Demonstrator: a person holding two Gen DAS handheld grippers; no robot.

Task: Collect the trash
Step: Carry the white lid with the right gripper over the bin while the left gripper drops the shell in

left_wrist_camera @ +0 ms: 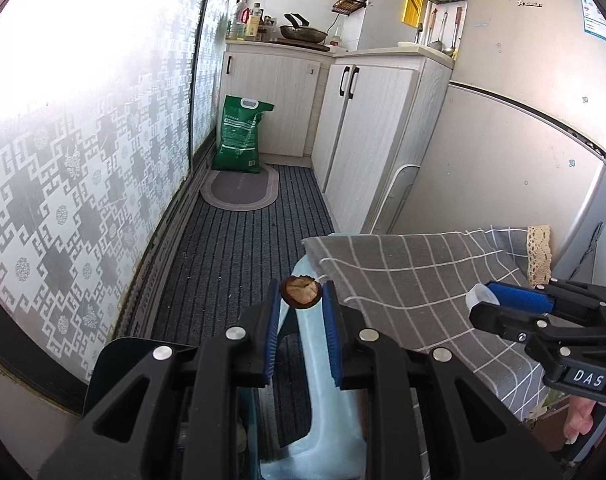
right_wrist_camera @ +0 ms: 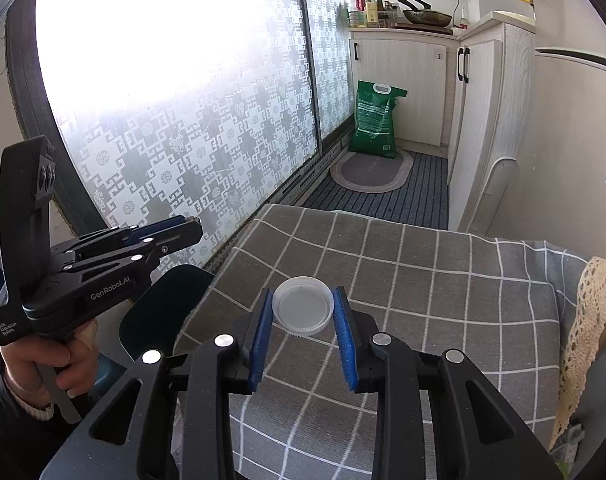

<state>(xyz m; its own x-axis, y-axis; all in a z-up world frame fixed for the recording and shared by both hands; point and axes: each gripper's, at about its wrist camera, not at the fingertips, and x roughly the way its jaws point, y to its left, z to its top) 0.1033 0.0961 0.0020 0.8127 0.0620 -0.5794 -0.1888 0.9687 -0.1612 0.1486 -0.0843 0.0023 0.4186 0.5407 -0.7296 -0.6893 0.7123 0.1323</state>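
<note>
left gripper [left_wrist_camera: 301, 298]: fingers closed on a small brown nut shell [left_wrist_camera: 301, 291], pinched at the tips, pale inner side facing the camera. under and between the fingers, a pale blue plastic stool [left_wrist_camera: 323, 408] and the dark rim of a bin [left_wrist_camera: 115, 364] by the left finger; whether the shell hangs over the bin or the stool, cannot tell. to the right of the fingers, the worktop [left_wrist_camera: 415, 276] under a grey checked cloth, a strip of cream lace [left_wrist_camera: 539, 256] at its far right edge.

right gripper [right_wrist_camera: 303, 308]: fingers gripping a white plastic bottle cap [right_wrist_camera: 302, 306] by its sides, open side facing the camera, just above the checked cloth. in the left wrist view the cap shows only as a white edge at the fingertips. left of these fingers, well apart, the left gripper in the person's hand [right_wrist_camera: 43, 368].

beyond both sets of fingers: dark striped floor mat [left_wrist_camera: 239, 248], then an oval grey rug [left_wrist_camera: 241, 188], then a green sack [left_wrist_camera: 241, 136] upright against white cabinets [left_wrist_camera: 271, 92]. a pan [left_wrist_camera: 303, 32] and bottles [left_wrist_camera: 247, 20] on the cabinet top. patterned frosted window [left_wrist_camera: 63, 160] along the left, fridge [left_wrist_camera: 523, 120] on the right.
</note>
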